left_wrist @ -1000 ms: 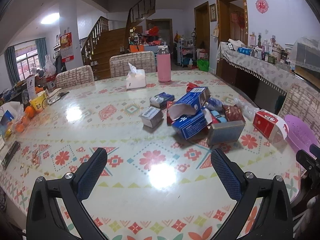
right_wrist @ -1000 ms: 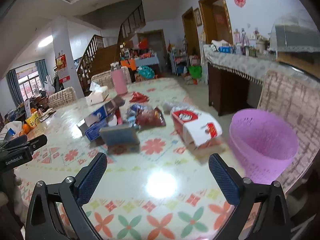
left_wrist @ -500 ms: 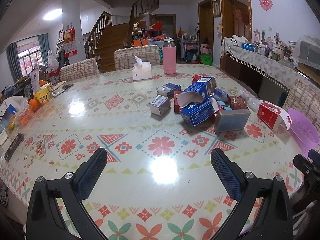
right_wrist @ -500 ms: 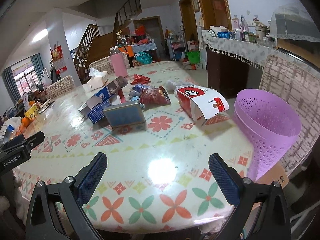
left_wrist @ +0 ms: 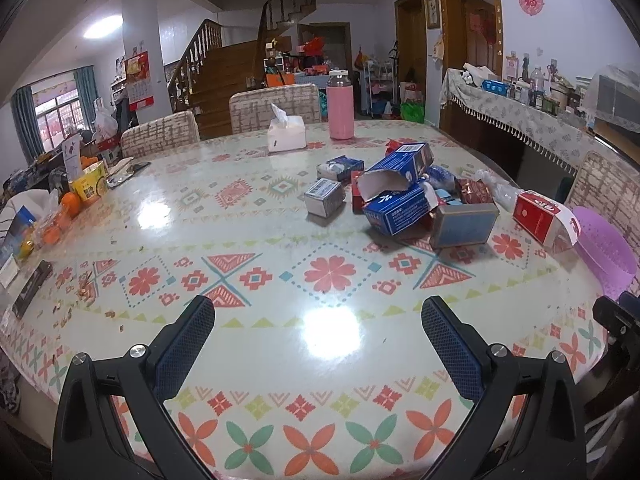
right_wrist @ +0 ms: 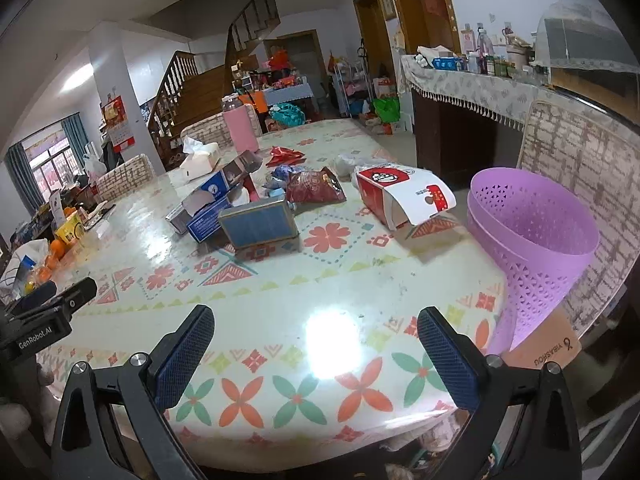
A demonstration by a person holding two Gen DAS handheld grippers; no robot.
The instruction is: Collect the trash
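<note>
The left gripper (left_wrist: 318,332) is held over the near edge of the table (left_wrist: 240,208), its jaws spread wide with nothing between them. The right gripper (right_wrist: 314,336) is likewise held wide apart and empty above the near edge, and the left gripper's black body can be seen from it at about 9 o'clock.

The trash is found in a loose heap on the patterned cloth. In the left wrist view it lies at about 1 o'clock from the gripper: a small grey box (left_wrist: 324,197) stands a little apart on the heap's left side, two torn blue boxes (left_wrist: 396,206) are stacked one leaning on the other, and a grey-blue box (left_wrist: 464,225) lies against their right side. A dark red snack bag (left_wrist: 474,191) is tucked behind it, with a crumpled clear wrapper (hard to make out) just beyond. A red and white carton (left_wrist: 540,218) lies on its side, apart from the heap, at 2 o'clock.

A purple basket (right_wrist: 532,236) with a perforated wall is seen in the right wrist view at 2 o'clock from the right gripper, tilted at the table's right edge beside a chair (right_wrist: 580,152), its open mouth turned toward the carton (right_wrist: 400,196). Whether it rests on the table or on the chair cannot be told.

At 12 o'clock, well beyond the heap, a tissue box (left_wrist: 286,132) and a pink bottle (left_wrist: 340,106) stand upright. Oranges (left_wrist: 66,206) are gathered at 10 o'clock.
</note>
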